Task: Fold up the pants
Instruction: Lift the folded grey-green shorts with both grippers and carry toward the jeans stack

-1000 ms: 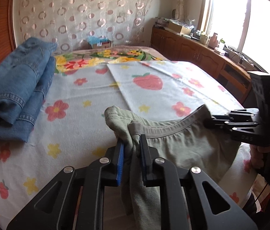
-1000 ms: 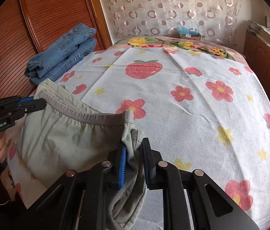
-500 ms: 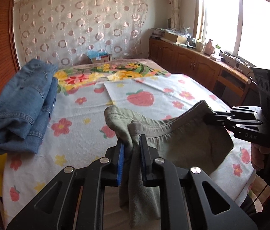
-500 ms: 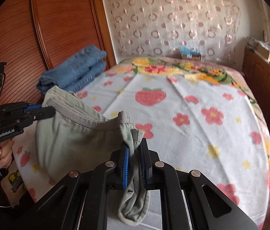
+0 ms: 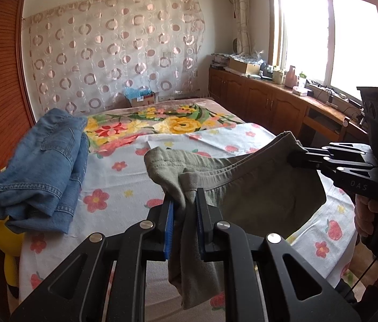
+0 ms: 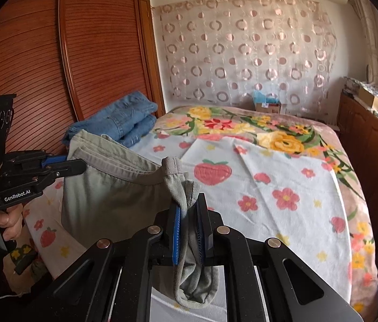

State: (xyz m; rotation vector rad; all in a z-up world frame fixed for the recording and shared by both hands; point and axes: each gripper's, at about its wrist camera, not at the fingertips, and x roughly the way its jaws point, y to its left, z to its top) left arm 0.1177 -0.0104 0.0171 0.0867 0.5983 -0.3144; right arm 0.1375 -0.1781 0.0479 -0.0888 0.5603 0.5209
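Olive-green pants (image 5: 264, 193) hang in the air by their waistband, stretched between my two grippers above the near edge of the bed. My left gripper (image 5: 185, 204) is shut on one waistband corner, cloth bunched between its blue pads. My right gripper (image 6: 190, 209) is shut on the other corner, with the pants (image 6: 114, 190) hanging to its left. Each gripper shows in the other's view: the right gripper (image 5: 296, 155) at the right, the left gripper (image 6: 79, 163) at the left. The legs hang below, out of sight.
A bed with a flowered, strawberry-print sheet (image 6: 282, 177) lies ahead. Folded blue jeans (image 5: 41, 169) are stacked at its left side by a wooden sliding wardrobe (image 6: 41, 67). Wooden cabinets (image 5: 264, 104) under a window run along the right. A yellow object (image 5: 12, 252) sits at the bed's left edge.
Both grippers have risen with the pants, lifting the waistband higher above the bed. The views now take in more of the far wall and curtain.
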